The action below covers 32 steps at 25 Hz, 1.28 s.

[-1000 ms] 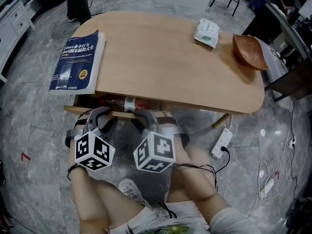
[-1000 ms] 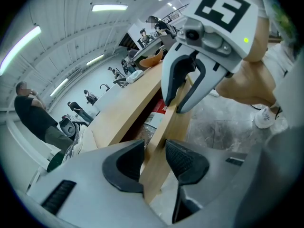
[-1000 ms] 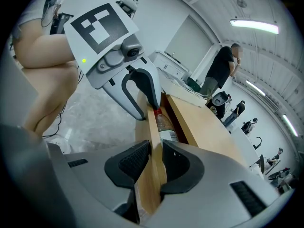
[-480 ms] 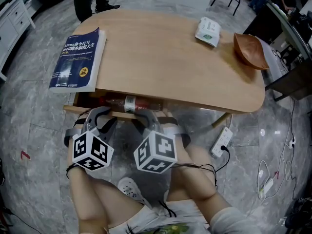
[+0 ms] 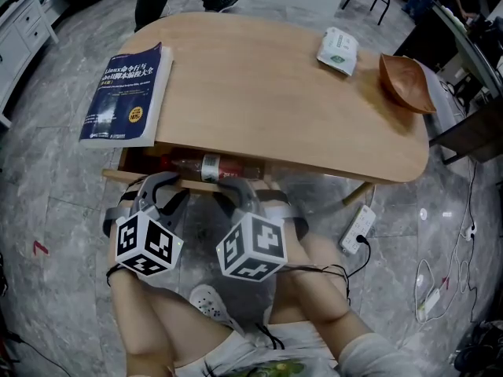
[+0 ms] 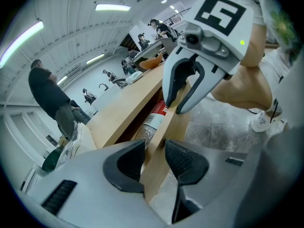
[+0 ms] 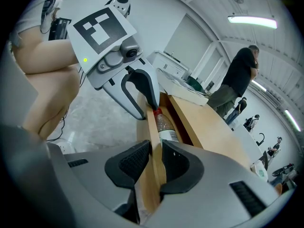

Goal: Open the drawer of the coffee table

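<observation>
The head view looks down on the wooden counter [image 5: 275, 93], where a blue book [image 5: 126, 93] lies at the left edge, a white and green packet [image 5: 338, 51] near the far right corner and a brown wooden dish [image 5: 405, 83] at the right edge. Under the near edge, towards the left corner, the drawer [image 5: 149, 163] stands part way out, and a plastic bottle [image 5: 208, 166] lies on its side in it. The left gripper [image 5: 161, 184] and the right gripper [image 5: 236, 187] sit side by side on the drawer front [image 5: 122, 176], but their marker cubes hide the grip from above. The gripper views show it. In the left gripper view the fingers [image 6: 126, 163] stand fairly wide, with the upper edge of the wooden panel between their pads and touching both. In the right gripper view the fingers [image 7: 183, 167] are clamped narrowly on the same panel. Each gripper view also shows the other gripper further along the panel and the bottle behind it. Only these low views show a person in dark clothes [image 7: 237, 80] standing beyond the counter. Only the head view shows a white power strip [image 5: 357, 230] on the grey floor by the near right corner.
</observation>
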Tool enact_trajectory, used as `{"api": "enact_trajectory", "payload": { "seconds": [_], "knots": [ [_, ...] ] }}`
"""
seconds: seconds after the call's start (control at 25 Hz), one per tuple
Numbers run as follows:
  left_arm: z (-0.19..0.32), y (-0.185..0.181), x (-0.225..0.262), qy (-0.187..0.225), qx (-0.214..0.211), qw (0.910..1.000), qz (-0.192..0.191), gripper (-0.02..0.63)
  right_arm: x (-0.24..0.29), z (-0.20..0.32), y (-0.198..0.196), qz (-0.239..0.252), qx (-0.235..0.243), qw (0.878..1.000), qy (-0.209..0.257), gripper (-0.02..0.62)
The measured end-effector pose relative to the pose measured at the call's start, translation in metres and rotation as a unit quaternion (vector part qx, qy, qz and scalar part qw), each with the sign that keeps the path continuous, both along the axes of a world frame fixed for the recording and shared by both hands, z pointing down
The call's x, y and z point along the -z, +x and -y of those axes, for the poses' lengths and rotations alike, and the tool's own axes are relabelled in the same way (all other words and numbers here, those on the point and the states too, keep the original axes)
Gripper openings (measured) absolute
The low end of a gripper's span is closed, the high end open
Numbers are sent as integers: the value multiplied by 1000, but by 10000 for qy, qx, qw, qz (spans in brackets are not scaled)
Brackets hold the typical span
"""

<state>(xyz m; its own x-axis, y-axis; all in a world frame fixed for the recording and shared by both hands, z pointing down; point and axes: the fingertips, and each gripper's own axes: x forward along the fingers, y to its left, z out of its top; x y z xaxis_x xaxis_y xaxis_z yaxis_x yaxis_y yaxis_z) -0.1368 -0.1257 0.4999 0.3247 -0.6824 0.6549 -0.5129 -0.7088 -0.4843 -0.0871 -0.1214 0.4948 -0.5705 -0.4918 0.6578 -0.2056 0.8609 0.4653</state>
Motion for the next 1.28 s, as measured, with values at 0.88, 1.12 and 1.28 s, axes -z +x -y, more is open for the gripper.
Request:
{"api": "enact_trajectory", "payload": {
  "seconds": [0.88,1.12,1.28],
  "knots": [
    [-10,0,1,-53,-29,9999,-126,135,0,-9,1,7,-24,9998,-201,86],
    [-12,0,1,-70,-32,9999,-126,133,0,-11,1,15,-9,9996,-267,86],
    [-12,1,1,-48,-8,9999,-129,133,0,-11,1,-1,-4,9997,-242,86]
  ]
}}
